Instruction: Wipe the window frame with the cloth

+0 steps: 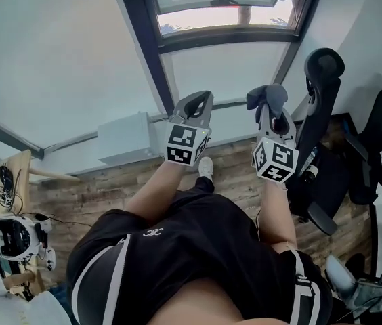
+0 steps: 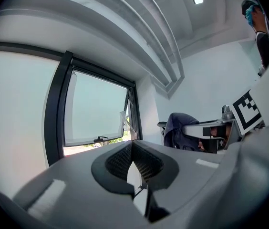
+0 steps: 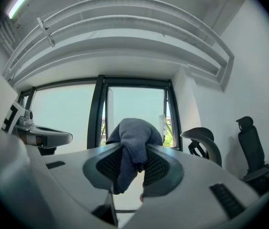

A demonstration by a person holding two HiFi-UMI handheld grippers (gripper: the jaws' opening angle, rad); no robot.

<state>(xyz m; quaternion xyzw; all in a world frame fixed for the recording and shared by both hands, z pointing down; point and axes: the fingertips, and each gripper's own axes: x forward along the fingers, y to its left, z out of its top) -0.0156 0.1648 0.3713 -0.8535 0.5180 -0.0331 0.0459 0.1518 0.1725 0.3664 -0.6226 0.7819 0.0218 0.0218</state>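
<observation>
The dark window frame [image 1: 147,53] stands ahead of the person, with one sash tilted open. A black office chair [image 1: 323,80] stands at the right. Both grippers are raised side by side. The left gripper [image 1: 194,108] has its jaws pressed together on nothing. The right gripper [image 1: 274,114] pinches the grey cloth [image 1: 265,96], which is held clear of the frame.

Window frame [image 1: 143,46]: far, ahead of us.
Cloth [image 1: 265,97]: in our right gripper [image 1: 273,107].
Left gripper [image 1: 198,102]: just left of it.
Chair [image 1: 323,70]: right of both.
</observation>
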